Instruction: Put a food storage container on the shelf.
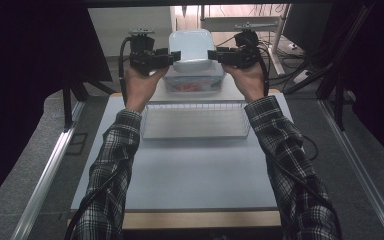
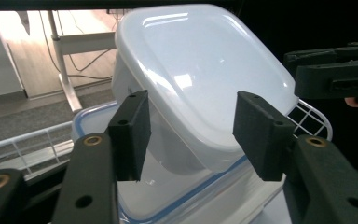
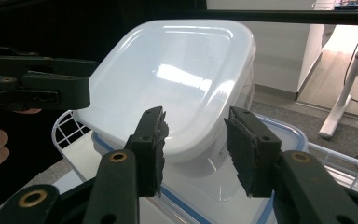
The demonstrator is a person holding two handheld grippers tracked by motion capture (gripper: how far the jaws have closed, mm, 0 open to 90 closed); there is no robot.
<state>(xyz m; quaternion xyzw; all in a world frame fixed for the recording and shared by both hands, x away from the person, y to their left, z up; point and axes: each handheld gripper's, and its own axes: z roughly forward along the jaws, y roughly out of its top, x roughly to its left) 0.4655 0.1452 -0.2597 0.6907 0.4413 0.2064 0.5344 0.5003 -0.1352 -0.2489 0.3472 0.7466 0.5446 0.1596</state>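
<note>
Atop the blue-rimmed box, white container lies tilted; base up.

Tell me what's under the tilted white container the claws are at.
Under the tilted white container sits a clear box with a blue-edged lid, something reddish showing through its wall. The lid's middle is covered by the white container. A white wire basket lies nearer the person.

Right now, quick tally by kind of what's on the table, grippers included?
Clear plastic containers: 2, a white-lidded container tilted on top of a blue-rimmed container
White wire baskets: 1, wire basket
Grippers: 2, left gripper and right gripper, one at each side of the upper container
Total: 5
</note>
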